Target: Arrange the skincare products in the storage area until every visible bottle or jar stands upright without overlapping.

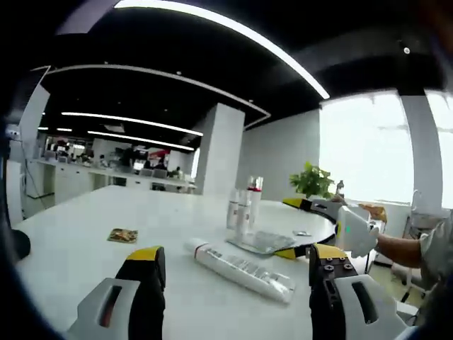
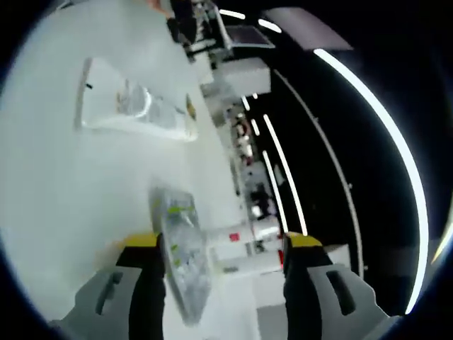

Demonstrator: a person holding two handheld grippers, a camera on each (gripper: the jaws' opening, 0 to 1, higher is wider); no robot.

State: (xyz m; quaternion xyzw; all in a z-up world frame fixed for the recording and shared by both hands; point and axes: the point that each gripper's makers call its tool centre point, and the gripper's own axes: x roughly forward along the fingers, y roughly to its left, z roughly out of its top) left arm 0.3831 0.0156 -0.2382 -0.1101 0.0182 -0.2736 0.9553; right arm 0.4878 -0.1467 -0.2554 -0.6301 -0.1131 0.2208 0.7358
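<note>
Yellow tips mark my left fingers (image 1: pixel 233 265), which stand spread wide and carry nothing. I hold them low over the white tabletop (image 1: pixel 78 227) so that the lying tube (image 1: pixel 241 268) sits just ahead of them, in the gap between the two tips. It lies flat on its side with its red-banded cap end toward my left finger (image 1: pixel 145 283); that is the piece I judge needs standing up, so I keep this hand lined up on it.

Beyond the tube, farther out from my left fingers, a flat silvery sachet (image 1: pixel 265 242) rests on the tabletop, and behind it a small cluster of upright bottles (image 1: pixel 244 204) stands close together, already as the task wants. Off past my left finger lies a small printed card (image 1: pixel 122 235).

My right fingers (image 2: pixel 221 273) are also parted and grip nothing. Their view is rolled, so the tabletop runs up one side. Just beside the tip of one finger (image 2: pixel 145 283) lies a crinkly silvery sachet (image 2: pixel 182 251); I cannot tell whether they touch. Farther out lies a pale tube (image 2: pixel 138 106), on its side too.

In the left gripper view the right gripper (image 1: pixel 333 227) hovers beyond the sachet, near the tabletop's far edge, leaving the tube's surroundings free.
</note>
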